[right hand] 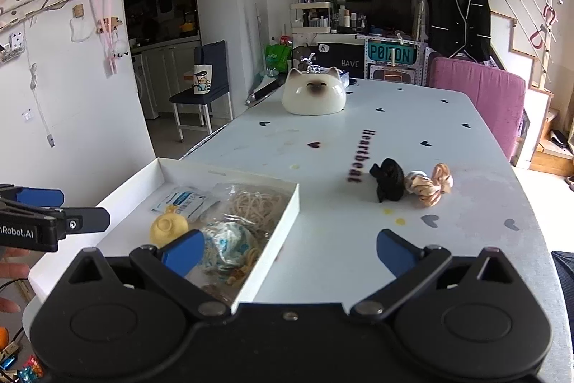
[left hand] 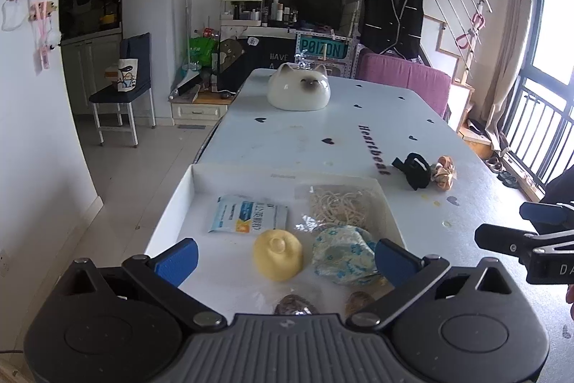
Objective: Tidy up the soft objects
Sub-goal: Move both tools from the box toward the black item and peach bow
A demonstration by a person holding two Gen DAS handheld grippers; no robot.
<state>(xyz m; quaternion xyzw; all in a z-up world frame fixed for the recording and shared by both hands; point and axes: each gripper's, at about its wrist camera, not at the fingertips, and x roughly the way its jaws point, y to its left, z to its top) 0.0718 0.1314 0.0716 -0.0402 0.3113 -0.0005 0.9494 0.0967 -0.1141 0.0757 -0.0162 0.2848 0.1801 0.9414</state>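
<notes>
Right wrist view: the black scrunchie and tan scrunchie, likely light, soft and best pinched across their bunched middles, lie touching in a row running left-right on the desk, ahead of the empty, wide-open right gripper, its left finger over the tray; the left gripper is also open.

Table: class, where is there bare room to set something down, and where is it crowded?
Free: the table between the cat-shaped dish and the black scrunchie; also the stretch between the white tray and the scrunchies. Crowded: the tray's near half, holding the yellow piece, floral pouch and bagged bands.
</notes>
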